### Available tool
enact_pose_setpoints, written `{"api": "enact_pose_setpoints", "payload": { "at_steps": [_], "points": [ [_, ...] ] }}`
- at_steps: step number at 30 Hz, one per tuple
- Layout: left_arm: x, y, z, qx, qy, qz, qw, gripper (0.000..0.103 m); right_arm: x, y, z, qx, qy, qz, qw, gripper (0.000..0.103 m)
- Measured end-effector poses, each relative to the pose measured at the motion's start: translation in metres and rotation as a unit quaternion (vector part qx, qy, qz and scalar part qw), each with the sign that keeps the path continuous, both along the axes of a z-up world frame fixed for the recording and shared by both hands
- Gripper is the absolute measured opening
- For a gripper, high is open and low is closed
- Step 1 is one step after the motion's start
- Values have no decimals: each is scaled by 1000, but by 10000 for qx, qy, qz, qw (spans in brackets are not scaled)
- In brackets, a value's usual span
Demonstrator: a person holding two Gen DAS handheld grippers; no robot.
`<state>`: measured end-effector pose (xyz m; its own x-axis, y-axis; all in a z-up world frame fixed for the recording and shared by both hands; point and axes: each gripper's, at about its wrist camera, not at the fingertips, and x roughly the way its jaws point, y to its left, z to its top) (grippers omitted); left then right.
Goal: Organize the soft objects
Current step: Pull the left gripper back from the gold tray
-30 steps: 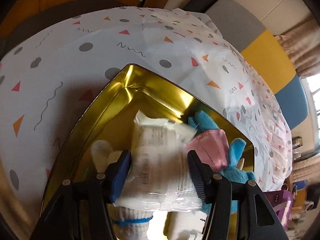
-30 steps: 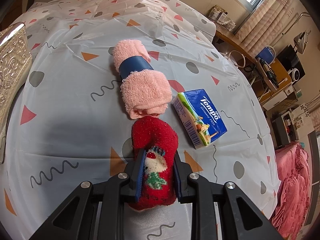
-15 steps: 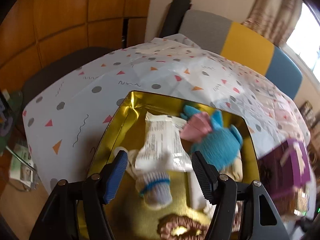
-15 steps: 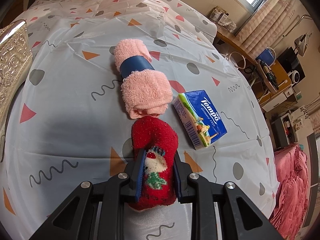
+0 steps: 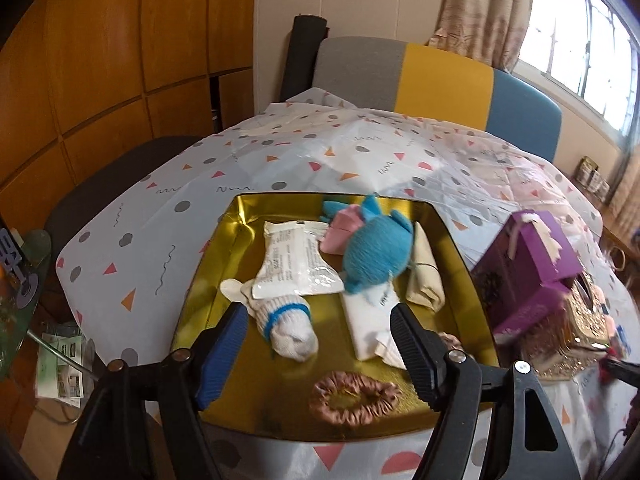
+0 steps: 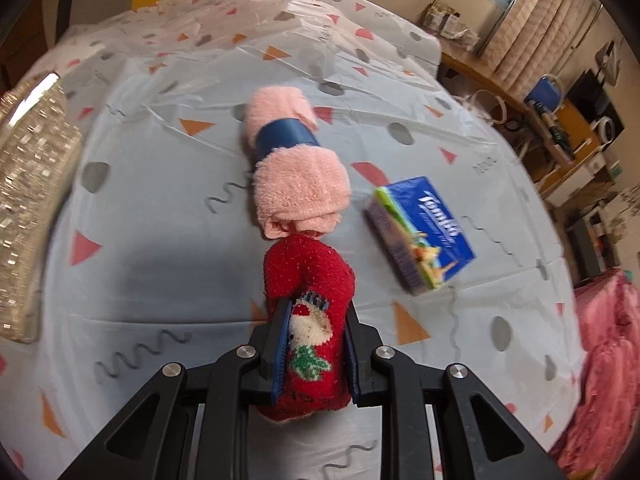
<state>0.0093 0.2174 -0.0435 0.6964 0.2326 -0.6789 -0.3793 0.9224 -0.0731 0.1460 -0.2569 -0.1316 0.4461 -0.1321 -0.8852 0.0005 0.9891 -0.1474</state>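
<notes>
Both wrist views look down over tablecloth (image 5: 304, 160).

tray (image 5: 208, 264): on the table, everything else placed off it
in the tray, far side: plastic packet (image 5: 296, 264) left, plush toy (image 5: 376, 256) right of it
in the tray, near edge: scrunchie (image 5: 354, 400)
right of the tray: box (image 5: 524, 272)
further right: rolled towel (image 6: 296, 176), sock (image 6: 312, 308) touching its near end, tissue pack (image 6: 424, 232) beside both

Past the tool there's a chair (image 5: 440, 76) in grey, yellow and blue stripes, wood panelling (image 5: 100, 60) off to its left, curtained window (image 5: 580, 32) upper right.
</notes>
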Motion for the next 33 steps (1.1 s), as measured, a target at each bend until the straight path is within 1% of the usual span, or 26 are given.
{"api": "enact_pose_setpoints", "payload": {
  "at_steps": [1,3,5,7,9,17,22,26,30,33],
  "points": [
    [-1,-3,1,-1,-7,-46,10000,75,0,6,0,152,13,185,9997,22],
    [-2,-10,1,20,2,-129,9999,75,-3,20,-2,216,41,544,9983,22],
    [-3,-15,2,15,-9,-211,9998,75,-7,35,-4,46,8,857,9963,22],
    [-3,-20,3,33,-23,-272,9996,76,-8,41,-6,-145,-27,956,9953,23],
    [-4,-25,4,68,-20,-337,9994,76,-9,41,-7,-163,-33,977,9951,24],
    [-2,-49,3,197,84,-633,9978,77,-4,38,-7,-99,-3,945,9955,24],
    [0,-69,0,274,171,-916,9953,77,0,40,-8,-171,-77,962,9952,24],
    [3,-87,-4,350,258,-1211,9917,77,-1,44,-9,-260,-141,1003,9945,24],
    [3,-99,-7,374,315,-1383,9892,77,2,43,-8,-145,-151,899,9957,24],
    [3,-106,-11,434,384,-1501,9870,77,6,39,-7,142,-122,762,9969,24]
  ]
}}
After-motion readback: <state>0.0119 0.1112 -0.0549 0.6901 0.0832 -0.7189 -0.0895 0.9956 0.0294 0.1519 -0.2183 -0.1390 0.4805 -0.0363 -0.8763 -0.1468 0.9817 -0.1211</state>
